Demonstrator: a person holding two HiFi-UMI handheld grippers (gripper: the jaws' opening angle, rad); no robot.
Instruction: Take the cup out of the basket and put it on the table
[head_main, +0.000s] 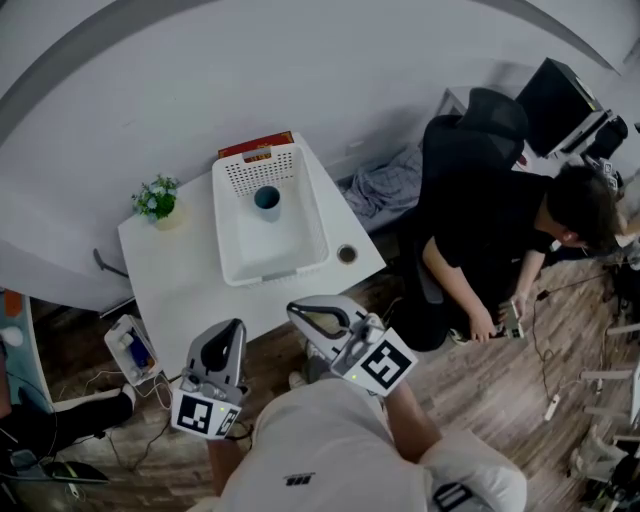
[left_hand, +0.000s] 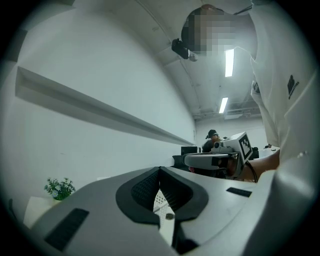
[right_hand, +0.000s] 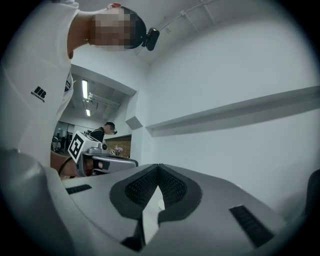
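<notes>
Left tongs (head_main: 228, 330), right tongs (head_main: 300, 310), at table (head_main: 170, 270) edge

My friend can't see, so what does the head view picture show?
A blue cup sits in a white basket on a white table, with a small plant beside it. Below, the left gripper and right gripper hover shut and empty near the table's front edge. A person in black sits at right.

You had bare table (head_main: 175, 275) left of the basket (head_main: 228, 235) and nearer; basket walls ringed the cup (head_main: 267, 200); a plant (head_main: 156, 197) blocked the far-left corner.
</notes>
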